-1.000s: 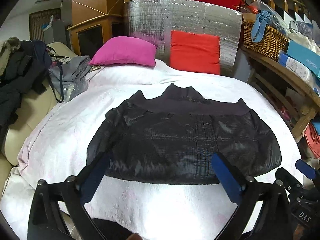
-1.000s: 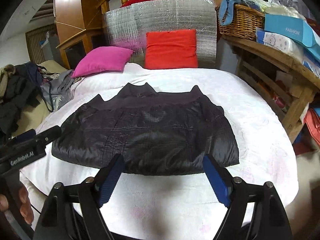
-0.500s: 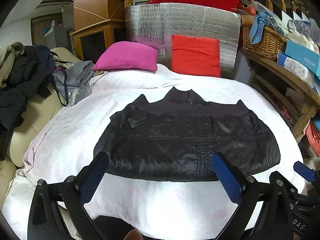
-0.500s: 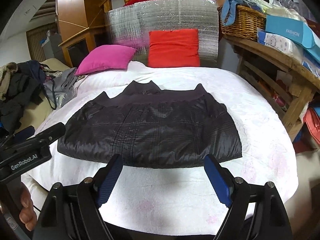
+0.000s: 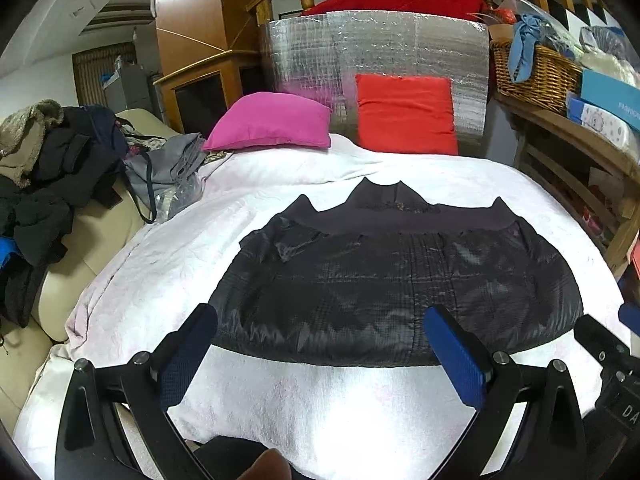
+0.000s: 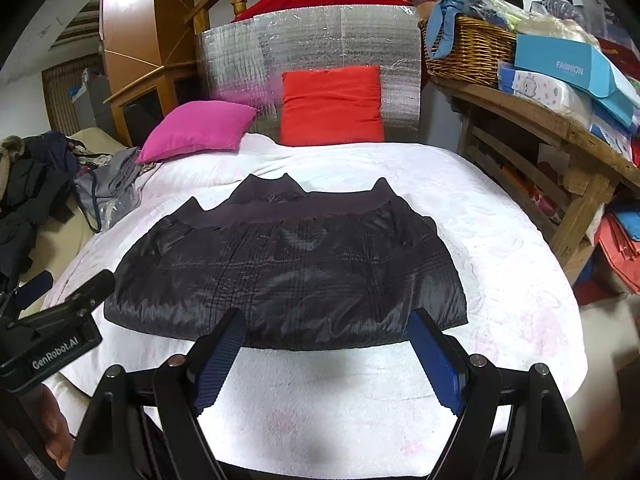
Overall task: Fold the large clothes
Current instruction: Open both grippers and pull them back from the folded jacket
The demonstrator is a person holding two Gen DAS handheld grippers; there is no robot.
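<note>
Evidently nothing is gripped yet: the left gripper (image 5: 320,344) and the right gripper (image 6: 326,344) both hover with jaws spread wide and empty over the near edge of the bed, just short of the garment. The black quilted jacket (image 5: 400,280) lies flat in the middle of the white bedspread (image 5: 320,408), already doubled on itself, its matte dark band and three small peaks toward the pillows and its shiny padded body toward the grippers.

It looks like a light, puffy piece: soft, springy and with a slick shell, so it will probably slide on itself and try to puff open once folded. A shallow pinch on the glossy surface would likely slip or catch only one layer. Better holds seem to be the near hem (image 6: 320,344) at its two corners, taken deep enough to trap every layer, one corner per gripper. The bedspread is soft too, so a low approach may snag it along with the jacket.
</note>
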